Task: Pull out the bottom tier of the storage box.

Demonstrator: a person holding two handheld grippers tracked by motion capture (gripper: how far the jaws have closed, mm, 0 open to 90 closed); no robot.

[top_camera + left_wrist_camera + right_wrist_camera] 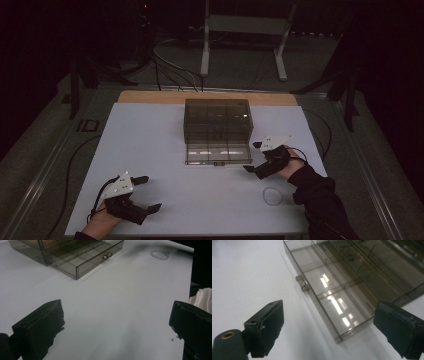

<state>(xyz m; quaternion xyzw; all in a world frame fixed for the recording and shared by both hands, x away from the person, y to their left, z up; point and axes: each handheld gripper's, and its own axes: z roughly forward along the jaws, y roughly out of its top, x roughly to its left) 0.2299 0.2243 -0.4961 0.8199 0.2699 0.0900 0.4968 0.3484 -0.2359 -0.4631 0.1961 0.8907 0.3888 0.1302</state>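
Dim room, white desk point(150, 150) | drawer point(218, 154) of the clear box point(217, 120) pulled out, empty | ring point(272, 195) lies near your right tongs point(254, 157), spread, empty | left tongs point(148, 192) spread, idle | ring not yet stowed.

A small clear ring point(272, 195) lies on the white table point(150, 150) at five o'clock; cables point(170, 67) trail at twelve.

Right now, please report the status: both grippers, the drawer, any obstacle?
Left gripper open, empty. Right gripper open, beside drawer. Drawer pulled out. Path clear.
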